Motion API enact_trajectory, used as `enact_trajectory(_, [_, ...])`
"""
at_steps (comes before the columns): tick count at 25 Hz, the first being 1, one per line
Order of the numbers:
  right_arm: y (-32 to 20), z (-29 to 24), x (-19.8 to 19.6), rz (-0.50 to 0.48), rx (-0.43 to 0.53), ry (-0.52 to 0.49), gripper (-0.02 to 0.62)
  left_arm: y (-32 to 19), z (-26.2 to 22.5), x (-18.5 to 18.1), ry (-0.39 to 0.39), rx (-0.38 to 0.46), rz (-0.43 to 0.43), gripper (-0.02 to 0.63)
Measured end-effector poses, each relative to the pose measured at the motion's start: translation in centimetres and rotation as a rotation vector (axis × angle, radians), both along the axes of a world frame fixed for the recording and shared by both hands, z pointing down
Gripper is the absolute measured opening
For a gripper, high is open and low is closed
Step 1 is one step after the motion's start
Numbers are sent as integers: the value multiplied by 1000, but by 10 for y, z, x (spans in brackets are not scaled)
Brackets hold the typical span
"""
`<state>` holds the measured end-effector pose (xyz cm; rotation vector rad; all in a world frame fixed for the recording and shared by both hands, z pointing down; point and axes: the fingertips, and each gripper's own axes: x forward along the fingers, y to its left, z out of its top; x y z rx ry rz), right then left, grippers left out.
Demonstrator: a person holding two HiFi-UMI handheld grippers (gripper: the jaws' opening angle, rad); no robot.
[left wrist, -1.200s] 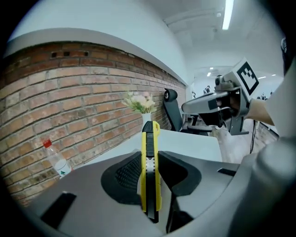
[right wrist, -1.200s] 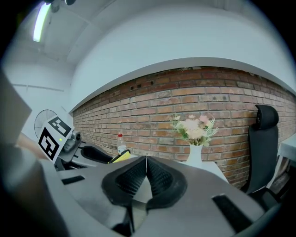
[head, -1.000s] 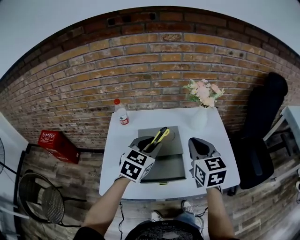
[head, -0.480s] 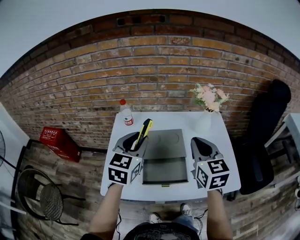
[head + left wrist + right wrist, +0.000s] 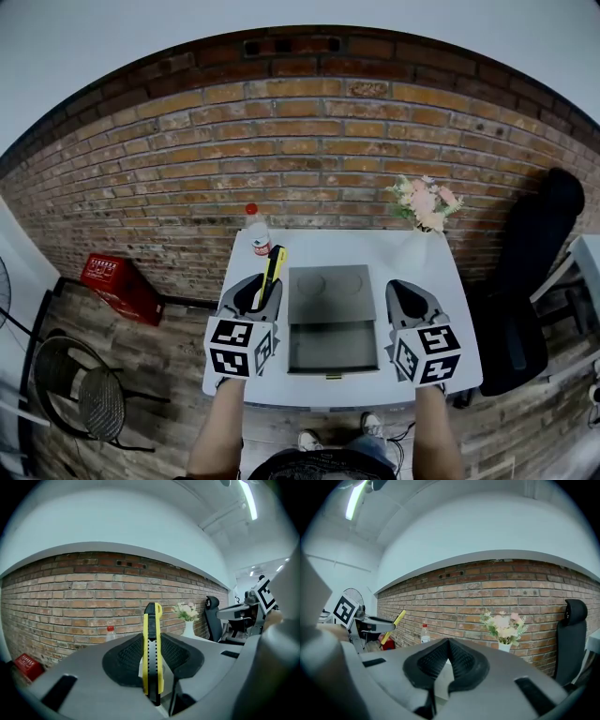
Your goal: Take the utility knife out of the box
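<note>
A yellow and black utility knife (image 5: 272,270) is pinched in my left gripper (image 5: 263,287), which hangs over the white table's (image 5: 375,248) left part, beside the grey box (image 5: 330,345). The box lies open and its tray looks bare. In the left gripper view the knife (image 5: 152,653) stands upright between the black pads, tip up. My right gripper (image 5: 411,296) hovers right of the box. Its jaws (image 5: 447,645) meet with nothing between them. The right gripper view also catches the knife (image 5: 392,626) far off at the left.
A red-capped bottle (image 5: 258,238) stands at the table's back left corner and a white vase of flowers (image 5: 424,214) at the back right. A brick wall is behind. On the floor are a red crate (image 5: 112,286), a wire stool (image 5: 89,398) and a black chair (image 5: 525,281).
My left gripper has carried the knife leftward from above the box to beside it, and the knife has turned from leaning right to nearly upright. The right gripper has stayed put.
</note>
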<state>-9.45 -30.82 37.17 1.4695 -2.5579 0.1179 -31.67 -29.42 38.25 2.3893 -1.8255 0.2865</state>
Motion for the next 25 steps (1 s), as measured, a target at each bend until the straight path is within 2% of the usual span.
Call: enact_trajectory(25, [-2,1,-5,0,0,4,18,-1,9,1,-2,-18,21,129])
